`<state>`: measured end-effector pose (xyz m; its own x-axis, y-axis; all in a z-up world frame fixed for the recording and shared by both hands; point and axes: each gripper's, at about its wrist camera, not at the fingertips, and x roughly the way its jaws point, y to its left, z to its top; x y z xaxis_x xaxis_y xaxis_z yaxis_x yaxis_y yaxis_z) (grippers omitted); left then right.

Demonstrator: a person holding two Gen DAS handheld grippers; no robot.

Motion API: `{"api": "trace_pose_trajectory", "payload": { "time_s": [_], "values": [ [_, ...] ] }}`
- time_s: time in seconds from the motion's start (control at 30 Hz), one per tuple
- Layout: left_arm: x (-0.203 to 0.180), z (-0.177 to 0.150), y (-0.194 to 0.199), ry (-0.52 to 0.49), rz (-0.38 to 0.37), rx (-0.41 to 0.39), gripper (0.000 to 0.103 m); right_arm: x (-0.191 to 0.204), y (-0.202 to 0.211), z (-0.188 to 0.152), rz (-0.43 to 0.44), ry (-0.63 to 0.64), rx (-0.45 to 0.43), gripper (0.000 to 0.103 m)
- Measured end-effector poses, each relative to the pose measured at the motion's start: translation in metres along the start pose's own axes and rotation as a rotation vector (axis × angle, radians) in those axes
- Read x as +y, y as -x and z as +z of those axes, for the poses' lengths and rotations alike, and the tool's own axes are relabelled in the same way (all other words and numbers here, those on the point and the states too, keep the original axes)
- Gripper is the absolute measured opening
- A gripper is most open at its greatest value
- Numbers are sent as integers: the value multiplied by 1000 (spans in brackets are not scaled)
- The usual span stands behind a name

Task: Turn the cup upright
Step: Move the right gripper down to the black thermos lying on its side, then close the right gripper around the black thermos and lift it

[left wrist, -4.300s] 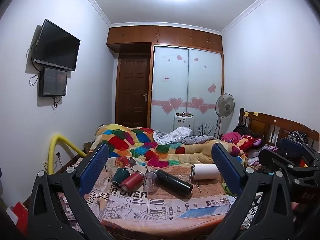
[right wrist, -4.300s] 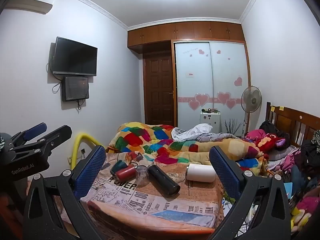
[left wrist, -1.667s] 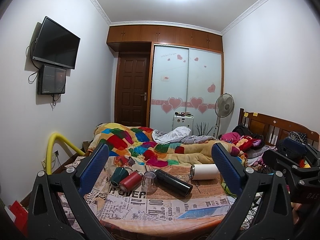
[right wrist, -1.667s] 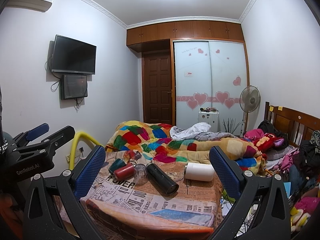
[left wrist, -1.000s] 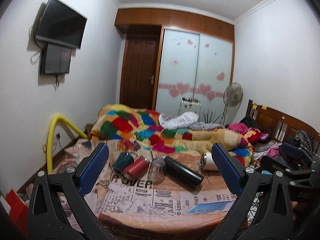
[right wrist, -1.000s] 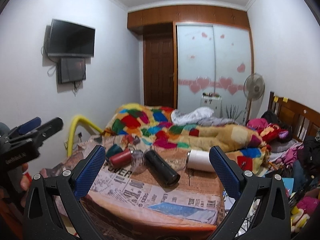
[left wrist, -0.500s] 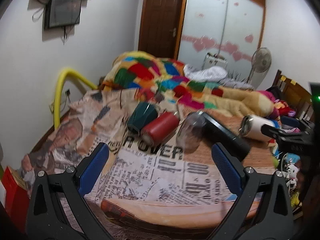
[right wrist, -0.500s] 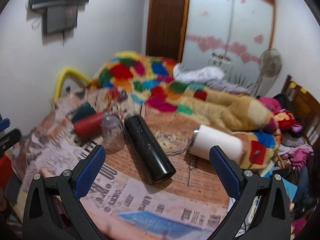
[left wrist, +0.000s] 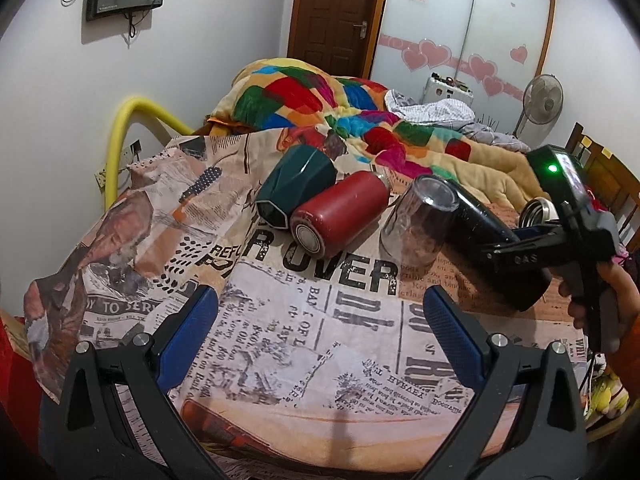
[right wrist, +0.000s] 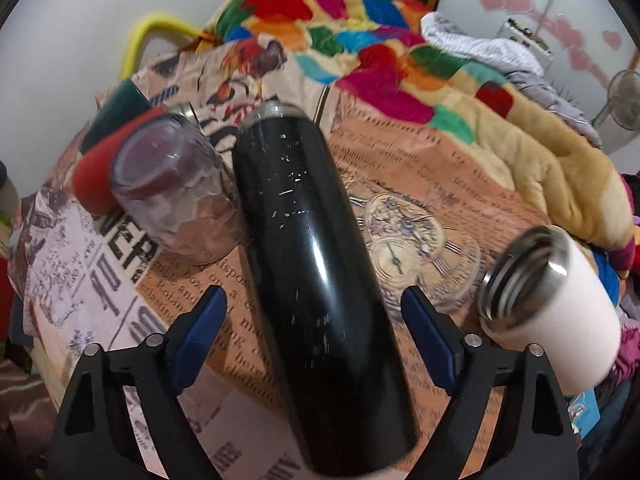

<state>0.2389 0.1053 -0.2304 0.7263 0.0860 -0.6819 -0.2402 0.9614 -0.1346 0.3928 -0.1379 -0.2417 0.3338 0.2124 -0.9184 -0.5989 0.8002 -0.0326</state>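
A clear glass cup (left wrist: 416, 224) stands upside down on the newspaper-print cloth; it also shows in the right wrist view (right wrist: 180, 188). Beside it lie a green cup (left wrist: 294, 184), a red bottle (left wrist: 340, 212) and a long black flask (right wrist: 312, 264), all on their sides. A white tumbler (right wrist: 556, 308) lies at the right. My left gripper (left wrist: 320, 332) is open and empty, short of the cups. My right gripper (right wrist: 312, 332) is open, its fingers on either side of the black flask without touching it.
The table (left wrist: 280, 360) is covered by the printed cloth. A colourful quilt (left wrist: 320, 100) lies on the bed behind it. A clear glass dish (right wrist: 420, 248) sits right of the flask. A yellow pipe (left wrist: 120, 128) runs along the left wall.
Both grippers have moved forward and down toward the table. The right one has come close over the black flask. The objects have not moved.
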Motion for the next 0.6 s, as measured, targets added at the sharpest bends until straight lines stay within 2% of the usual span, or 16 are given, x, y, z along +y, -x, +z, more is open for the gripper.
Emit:
{"api": "trace_pose_trajectory", "payload": {
  "time_s": [0.07, 0.23, 0.43, 0.6],
  "values": [
    [-2, 0, -2, -5, 1, 1, 103, -3, -8, 1, 22, -3, 27, 73],
    [-3, -1, -1, -9, 5, -3, 103, -4, -16, 1, 18, 12, 56, 69],
    [-5, 2, 6, -10, 4, -14, 103, -2, -16, 3, 24, 19, 46, 62],
    [-8, 6, 21, -10, 0, -43, 103, -1, 1, -6, -3, 11, 13, 61]
  ]
}}
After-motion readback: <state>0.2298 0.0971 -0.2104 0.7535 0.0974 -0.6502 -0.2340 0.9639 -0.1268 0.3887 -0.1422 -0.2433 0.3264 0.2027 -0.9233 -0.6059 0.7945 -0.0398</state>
